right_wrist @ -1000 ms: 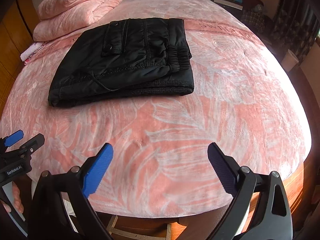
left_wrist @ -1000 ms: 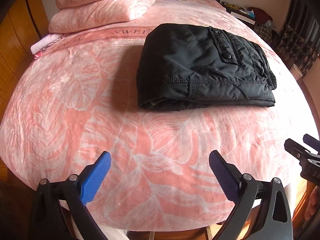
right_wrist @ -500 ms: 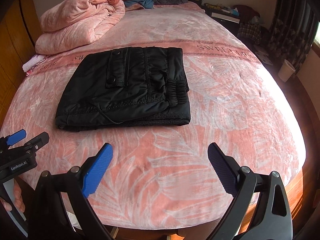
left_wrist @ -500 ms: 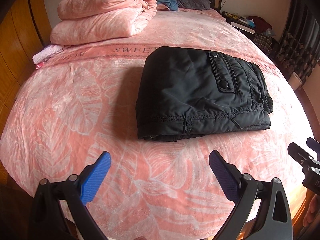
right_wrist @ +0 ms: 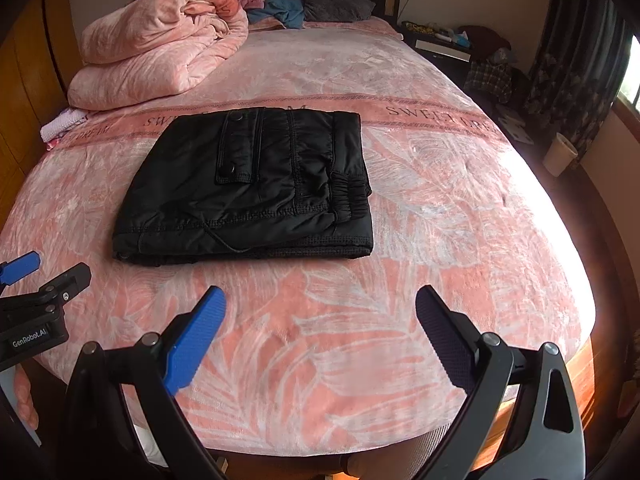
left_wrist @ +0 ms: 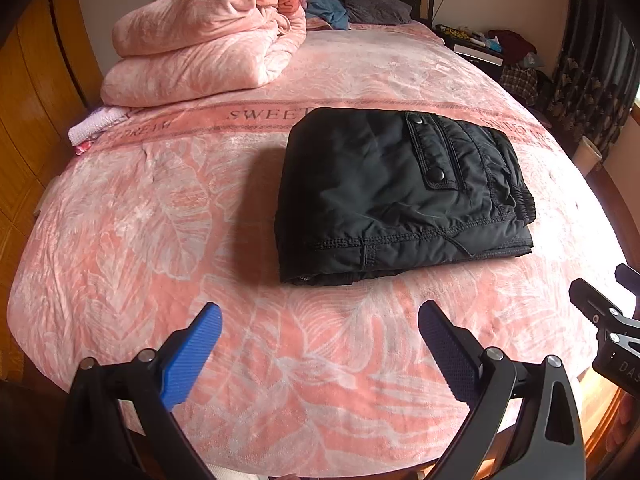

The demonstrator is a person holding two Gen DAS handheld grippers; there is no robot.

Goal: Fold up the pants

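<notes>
Black pants (left_wrist: 392, 196) lie folded into a compact rectangle on the pink bed blanket (left_wrist: 160, 240), pocket flap with snaps on top; they also show in the right wrist view (right_wrist: 252, 188). My left gripper (left_wrist: 320, 328) is open and empty, held above the bed's near edge, well short of the pants. My right gripper (right_wrist: 320, 316) is open and empty too, near the same edge. Each gripper shows at the side of the other's view: the right one (left_wrist: 600, 308), the left one (right_wrist: 44, 276).
A folded pink quilt (left_wrist: 200, 60) lies at the back left, with a small white cloth (left_wrist: 96, 122) beside it. Pillows and clothes (right_wrist: 304, 6) sit at the headboard. A nightstand (right_wrist: 444, 46) and a cup (right_wrist: 560, 152) stand to the right. Wooden panelling (left_wrist: 24, 120) runs along the left.
Both grippers have pulled back and risen away from the pants, so more of the bed and headboard shows. The pants have not moved. Both grippers stayed open.
</notes>
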